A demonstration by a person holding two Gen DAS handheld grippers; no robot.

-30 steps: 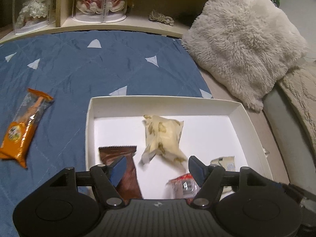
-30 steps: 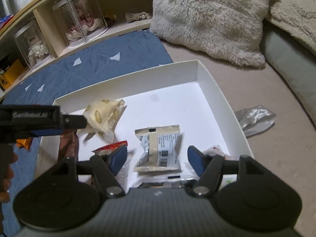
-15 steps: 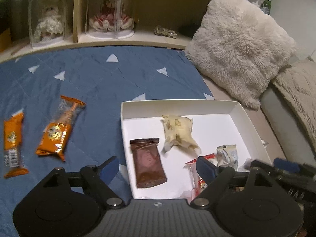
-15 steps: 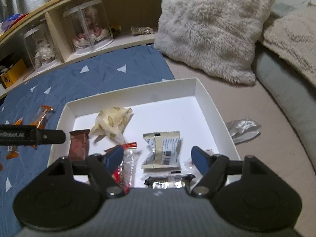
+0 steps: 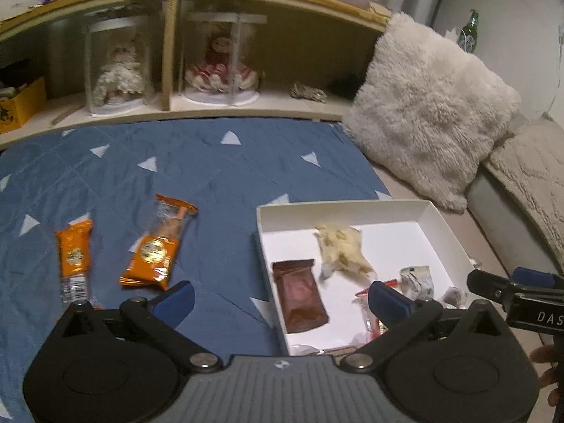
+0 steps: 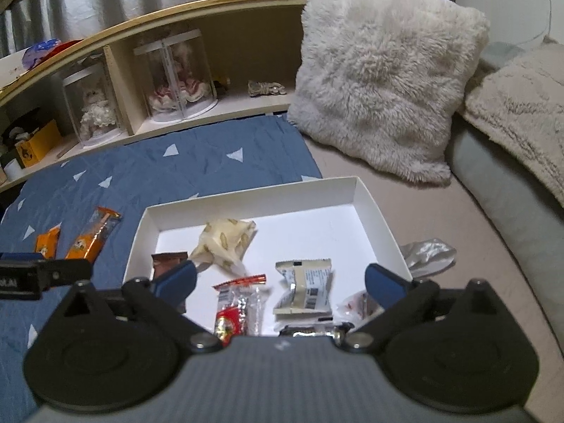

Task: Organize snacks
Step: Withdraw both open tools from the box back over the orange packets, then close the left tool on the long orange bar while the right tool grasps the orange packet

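Both tongs are spread wide with nothing between their blue pads: the left gripper [image 5: 280, 298] and the right gripper [image 6: 280, 282] have just been opening, and each hangs above the near edge of the white box [image 6: 373, 208], tilted down toward it. That empty, open stance reads as a release finished, with both tools free for the next snack.

Taking the white box as the landmark, the biggest thing near it is the blue quilt [image 5: 218, 162], on which its left part sits; the right part lies on a beige sheet. Beyond its far right corner leans a fluffy pillow [image 6: 384, 77]. The box is shallow and open-topped, likely so wrappers can be dropped in from above.

Inside, from larger to smaller: a cream crumpled packet [image 6: 225, 243] near the far-left middle, a brown wrapper [image 5: 299, 294] flat against the left wall, a white labelled packet [image 6: 305, 289] toward the near centre, a red-and-clear packet [image 6: 236, 312] at the near edge, and a small clear-wrapped sweet [image 6: 356, 305] in the near right corner.

Left of the box, well apart on the quilt, lie two orange bars, a larger orange bar [image 5: 160, 243] and a smaller orange bar [image 5: 74, 261] beyond it. These seem to be what remains. A silver wrapper [image 6: 428, 255] lies just outside the right wall.
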